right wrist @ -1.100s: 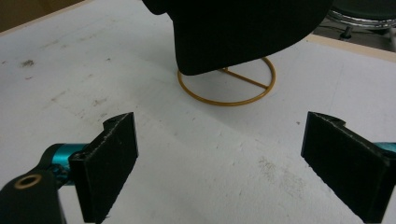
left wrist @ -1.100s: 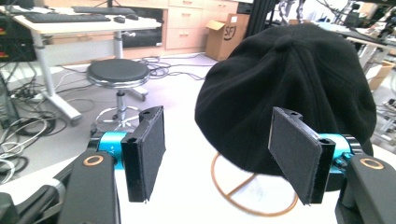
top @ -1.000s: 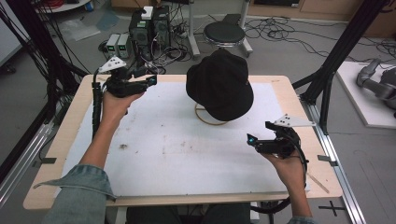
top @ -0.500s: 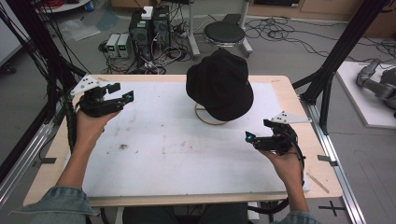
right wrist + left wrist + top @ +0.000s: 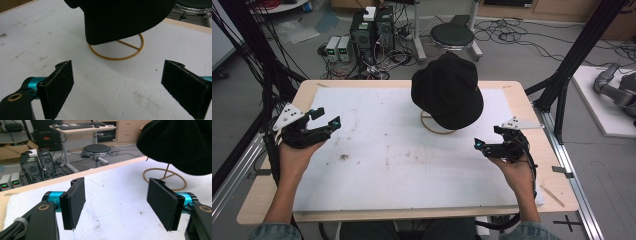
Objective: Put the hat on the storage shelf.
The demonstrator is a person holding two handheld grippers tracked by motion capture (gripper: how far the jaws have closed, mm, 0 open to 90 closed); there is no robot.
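A black hat (image 5: 447,90) hangs on a gold wire stand whose ring base (image 5: 432,129) rests on the white mat (image 5: 402,170), right of centre at the back. My left gripper (image 5: 326,116) hovers over the mat's left edge, open and holding nothing, well left of the hat. My right gripper (image 5: 487,137) is open and holding nothing just right of the stand. The left gripper view has its jaws spread wide (image 5: 118,200), with the hat (image 5: 180,145) at the upper right. In the right gripper view the open gripper (image 5: 122,85) faces the hat (image 5: 125,17) and the ring (image 5: 117,53).
The mat covers a wooden table (image 5: 532,115) framed by black posts (image 5: 572,65). A thin wooden stick (image 5: 554,195) lies near the table's right edge. Behind the table, on the floor, are a round stool (image 5: 452,35), computer boxes (image 5: 372,27) and cables.
My left gripper has swung from near the hat at the back to the left edge of the mat and closer to the person. The right gripper has barely moved.
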